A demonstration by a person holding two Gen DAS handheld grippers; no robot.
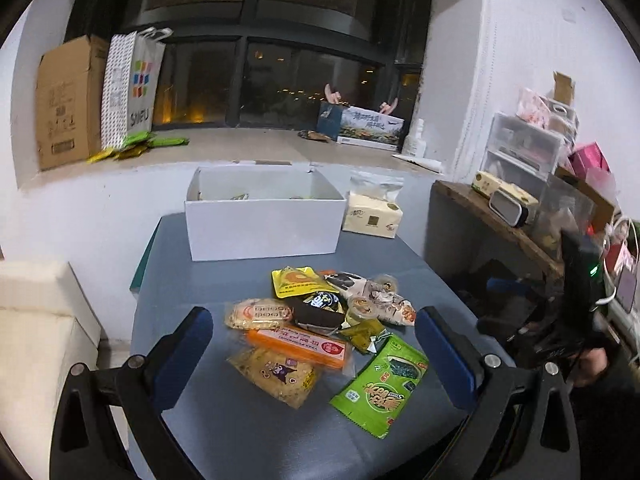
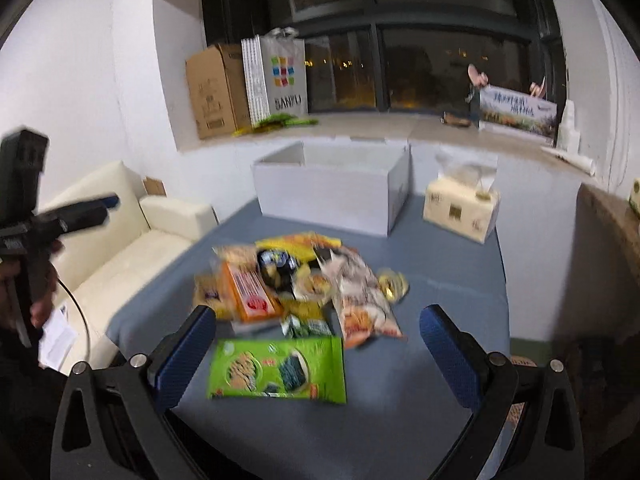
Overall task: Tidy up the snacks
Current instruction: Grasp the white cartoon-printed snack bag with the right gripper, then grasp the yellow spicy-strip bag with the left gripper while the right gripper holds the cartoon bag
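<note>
Matte grey tabletop (image 1: 208,432), crinkly snack packets (image 1: 320,320), rectangular white box (image 1: 264,224), both grippers' fingers wide, empty

right gripper (image 2: 318,344) hangs wide open over a green snack bag (image 2: 278,368) on the blue table (image 2: 440,280). messy snack pile (image 2: 296,280) just past it, white box (image 2: 332,196) further back, tissue pack (image 2: 462,210) to its right. left gripper (image 2: 76,216) off to the left, blurry.

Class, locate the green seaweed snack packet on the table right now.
In both wrist views the green seaweed packet lies flat on the blue table at the pile's near edge, just right of the orange packet.
</note>
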